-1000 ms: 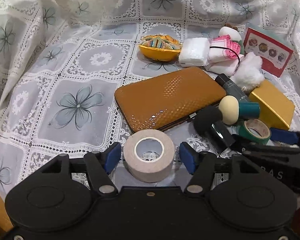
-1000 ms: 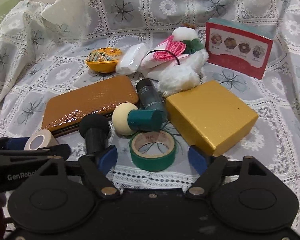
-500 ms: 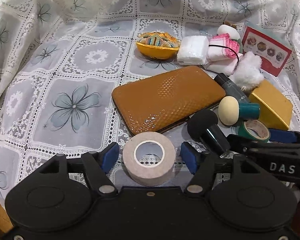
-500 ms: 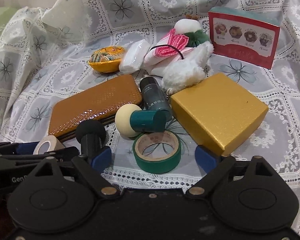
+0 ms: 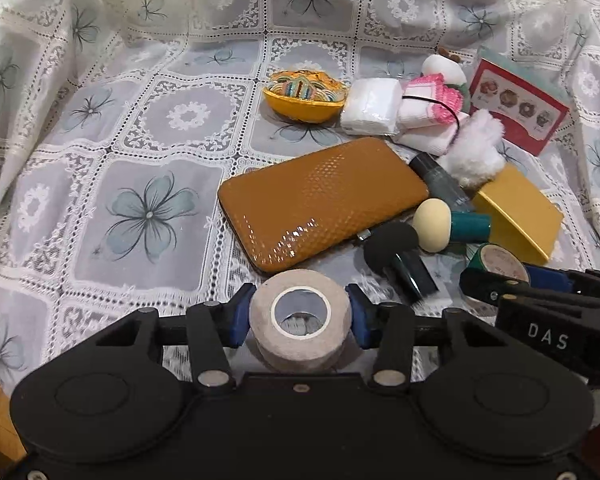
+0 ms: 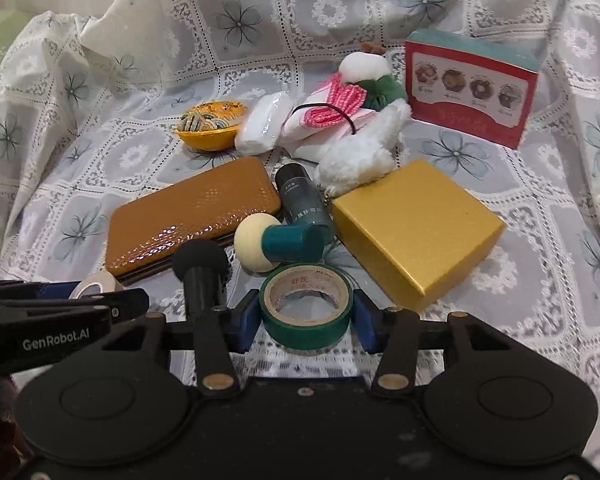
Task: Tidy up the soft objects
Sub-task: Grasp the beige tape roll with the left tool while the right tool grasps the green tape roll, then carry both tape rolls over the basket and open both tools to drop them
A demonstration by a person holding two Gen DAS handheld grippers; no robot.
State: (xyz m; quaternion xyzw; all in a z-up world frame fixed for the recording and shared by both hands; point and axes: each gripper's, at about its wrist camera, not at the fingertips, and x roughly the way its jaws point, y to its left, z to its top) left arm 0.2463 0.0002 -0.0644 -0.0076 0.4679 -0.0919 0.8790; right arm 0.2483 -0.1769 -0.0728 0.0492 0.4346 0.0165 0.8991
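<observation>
Closing on both rolls at the cloth's near edge: left gripper (image 5: 299, 316) now pinches the beige tape (image 5: 299, 320), right gripper (image 6: 305, 314) the green tape (image 6: 306, 306); both ready for lifting.

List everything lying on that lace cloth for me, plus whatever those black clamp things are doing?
beige tape roll: 1, beige, nearest, between left pads
green tape roll: 1, green, between right pads
wallet: 1, glossy brown, centre
gold box: 1, gold, right
red box: 1, red and teal, far right
sponge applicators: 2, cream and black, beside wallet
dark bottle: 1, behind cream applicator
yellow dish: 1, far centre
white packet: 1, beside dish
plush toy: 1, white, pink, green
lace cloth: 1, white, underneath
left gripper: black, has just closed on beige roll
right gripper: black, has just closed on green roll
</observation>
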